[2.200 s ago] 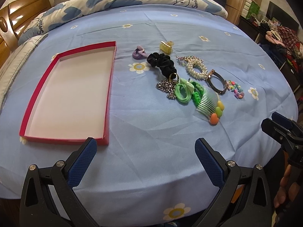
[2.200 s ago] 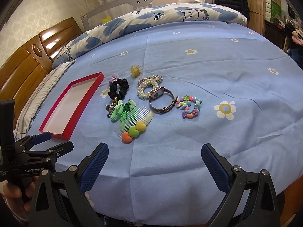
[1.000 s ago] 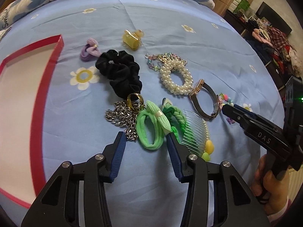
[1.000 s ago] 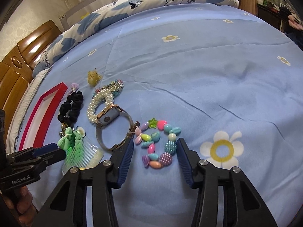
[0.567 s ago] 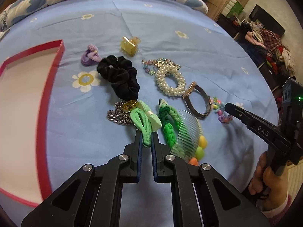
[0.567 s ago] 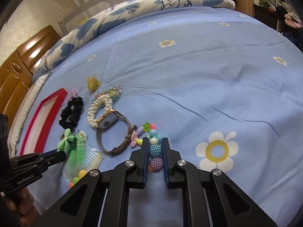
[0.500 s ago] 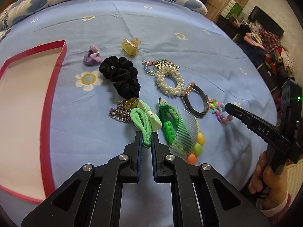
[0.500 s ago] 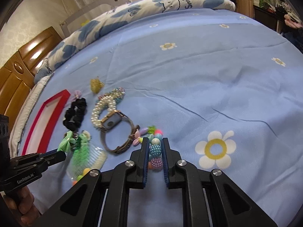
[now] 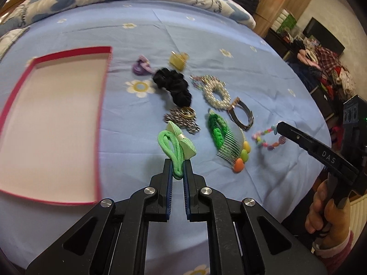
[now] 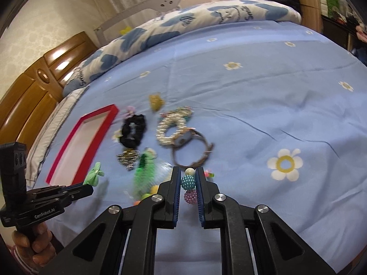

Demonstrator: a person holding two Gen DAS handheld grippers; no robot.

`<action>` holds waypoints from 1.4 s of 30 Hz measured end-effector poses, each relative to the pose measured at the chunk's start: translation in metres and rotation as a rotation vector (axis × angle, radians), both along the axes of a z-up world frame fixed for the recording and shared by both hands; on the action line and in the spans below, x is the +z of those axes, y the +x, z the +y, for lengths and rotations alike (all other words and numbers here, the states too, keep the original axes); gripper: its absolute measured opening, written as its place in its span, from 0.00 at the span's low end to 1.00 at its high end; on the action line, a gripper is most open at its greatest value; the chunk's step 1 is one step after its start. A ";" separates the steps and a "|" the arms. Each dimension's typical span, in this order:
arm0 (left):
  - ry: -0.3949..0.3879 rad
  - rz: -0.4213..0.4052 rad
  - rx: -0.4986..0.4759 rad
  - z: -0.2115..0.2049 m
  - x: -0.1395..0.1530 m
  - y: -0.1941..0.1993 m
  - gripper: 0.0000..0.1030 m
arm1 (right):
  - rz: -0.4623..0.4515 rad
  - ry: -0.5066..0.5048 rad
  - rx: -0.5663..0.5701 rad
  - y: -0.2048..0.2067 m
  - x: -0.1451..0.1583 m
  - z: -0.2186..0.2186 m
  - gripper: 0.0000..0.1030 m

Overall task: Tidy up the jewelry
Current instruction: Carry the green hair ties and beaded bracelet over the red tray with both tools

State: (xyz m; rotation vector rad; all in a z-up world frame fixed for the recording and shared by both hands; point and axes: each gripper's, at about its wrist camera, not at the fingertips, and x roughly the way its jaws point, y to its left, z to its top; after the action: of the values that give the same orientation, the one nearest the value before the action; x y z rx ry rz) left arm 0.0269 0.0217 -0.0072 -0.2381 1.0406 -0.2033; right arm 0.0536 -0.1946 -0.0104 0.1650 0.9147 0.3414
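Your left gripper (image 9: 177, 168) is clenched on the green bow hair tie (image 9: 175, 145), its long axis running away from you above the blue sheet (image 9: 229, 34). Your right gripper (image 10: 187, 183) grasps the colourful beaded bracelet (image 10: 188, 182). Farther left lies the red tray (image 9: 104, 96).

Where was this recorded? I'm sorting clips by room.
Most likely a bedroom: the jewelry lies on a bed's blue flowered sheet, with a rolled quilt and wooden headboard behind.
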 end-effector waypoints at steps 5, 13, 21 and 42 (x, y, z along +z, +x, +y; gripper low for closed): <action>-0.003 -0.034 0.054 0.025 0.014 -0.012 0.07 | -0.017 0.034 0.066 -0.001 0.011 0.026 0.12; 0.008 -0.062 0.169 0.073 0.025 -0.021 0.07 | -0.040 0.083 0.206 0.000 0.025 0.089 0.12; 0.032 -0.056 0.280 0.123 0.024 -0.024 0.07 | -0.061 0.123 0.355 0.004 0.037 0.167 0.12; 0.046 0.102 0.379 0.177 -0.034 -0.013 0.07 | 0.093 0.054 0.505 0.007 -0.039 0.270 0.12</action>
State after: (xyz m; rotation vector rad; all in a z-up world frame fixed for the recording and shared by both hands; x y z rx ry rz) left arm 0.0135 0.1983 -0.0412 -0.4020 1.0796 0.1763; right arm 0.0604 0.0757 -0.0492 -0.0045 1.0351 0.8316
